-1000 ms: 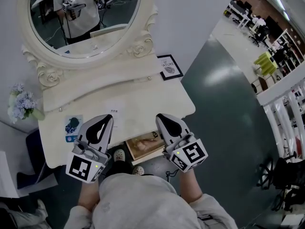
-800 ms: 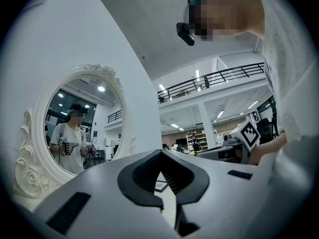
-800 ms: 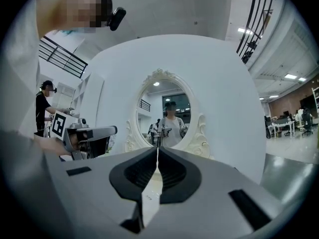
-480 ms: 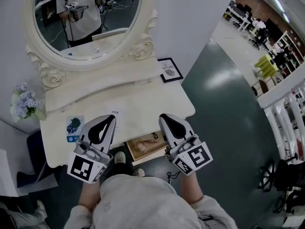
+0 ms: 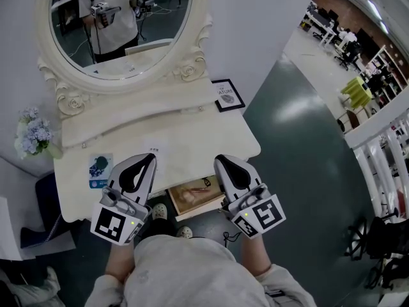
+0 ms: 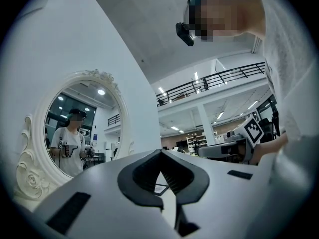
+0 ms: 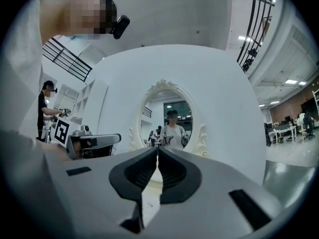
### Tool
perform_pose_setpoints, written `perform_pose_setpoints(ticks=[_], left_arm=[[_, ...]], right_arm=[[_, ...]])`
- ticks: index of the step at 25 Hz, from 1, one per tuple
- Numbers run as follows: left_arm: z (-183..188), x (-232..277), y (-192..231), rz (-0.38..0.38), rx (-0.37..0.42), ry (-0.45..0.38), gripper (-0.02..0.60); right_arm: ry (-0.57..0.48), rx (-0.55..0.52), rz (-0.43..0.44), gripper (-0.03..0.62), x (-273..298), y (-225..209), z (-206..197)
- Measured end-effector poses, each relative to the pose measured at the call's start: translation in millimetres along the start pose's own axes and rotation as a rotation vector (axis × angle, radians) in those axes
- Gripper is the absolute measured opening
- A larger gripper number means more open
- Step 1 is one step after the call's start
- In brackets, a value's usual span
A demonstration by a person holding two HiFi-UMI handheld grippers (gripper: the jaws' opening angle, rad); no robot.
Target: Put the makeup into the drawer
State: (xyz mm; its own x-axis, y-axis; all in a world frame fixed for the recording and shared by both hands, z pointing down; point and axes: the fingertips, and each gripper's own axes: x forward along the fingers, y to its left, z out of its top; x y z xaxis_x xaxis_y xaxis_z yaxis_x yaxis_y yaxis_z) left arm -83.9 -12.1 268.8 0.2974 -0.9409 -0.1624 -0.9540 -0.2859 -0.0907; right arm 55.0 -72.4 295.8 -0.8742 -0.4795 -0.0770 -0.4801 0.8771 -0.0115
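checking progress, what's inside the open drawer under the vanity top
The open wooden drawer shows a brown floor and one small reddish item near its back, too small to identify. The cream tabletop and right tool cover the rest.

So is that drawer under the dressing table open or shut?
Open. In the head view the drawer juts out past the front edge of the table, and its brown inside shows from above.

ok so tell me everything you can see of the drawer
The drawer stands pulled open below the front edge of the cream dressing table, seen between the left gripper and right gripper in the head view. Its inside looks brown and wood-like, its front rim pale. A small slim item lies near its back edge, too small to name. Nothing visibly grips it.
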Motion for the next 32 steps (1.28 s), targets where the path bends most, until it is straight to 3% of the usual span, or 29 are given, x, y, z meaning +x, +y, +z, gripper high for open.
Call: perform_pose_setpoints(ticks=[5, 10, 32], left_arm=[[-9, -5, 0, 0.003, -0.004, 0.039, 0.011], [5, -3, 5, 0.035, -0.003, -0.029, 0.011], [3, -9, 17, 0.080, -0.018, -0.019, 0.011]], right_arm=[[-0.015, 0.007, -0.010, 0.023, -3, -1, 1], [-0.021, 0.011, -0.019, 0.023, -5, -3, 1], [-0.009, -0.015, -0.036, 0.023, -3, -4, -2]])
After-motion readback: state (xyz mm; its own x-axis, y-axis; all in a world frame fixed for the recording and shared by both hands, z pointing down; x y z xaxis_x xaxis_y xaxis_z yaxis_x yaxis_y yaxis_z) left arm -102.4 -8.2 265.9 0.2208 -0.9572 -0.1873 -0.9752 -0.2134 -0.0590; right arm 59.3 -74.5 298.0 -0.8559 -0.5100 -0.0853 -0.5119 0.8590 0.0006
